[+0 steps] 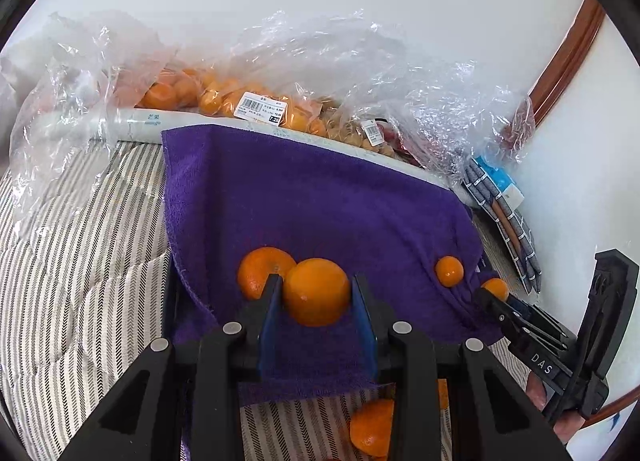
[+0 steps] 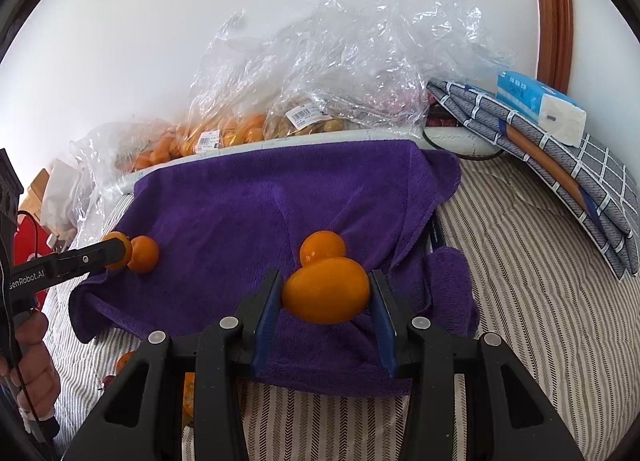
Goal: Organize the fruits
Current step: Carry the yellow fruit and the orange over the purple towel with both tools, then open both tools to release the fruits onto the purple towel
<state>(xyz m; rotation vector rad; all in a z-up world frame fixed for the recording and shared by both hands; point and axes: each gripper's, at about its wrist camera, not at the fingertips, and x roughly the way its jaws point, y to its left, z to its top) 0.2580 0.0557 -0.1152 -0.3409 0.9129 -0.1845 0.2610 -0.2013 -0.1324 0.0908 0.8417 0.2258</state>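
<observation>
Purple towel [image 1: 320, 197] is my drop zone: each gripper, left [image 1: 316, 293] and right [image 2: 326, 291], grips an orange; next, lower beside neighbours, release.

Left tool [image 1: 316, 293] grips orange [image 1: 316, 291] over purple towel [image 1: 304, 197].

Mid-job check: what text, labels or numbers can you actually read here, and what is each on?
"DAS": right claw body.
"enRobot.AI", first letter cut off: left claw arm.
"7.25": price label on the bagged oranges.
Remaining label print, second price label, tissue pack print: too small.
</observation>
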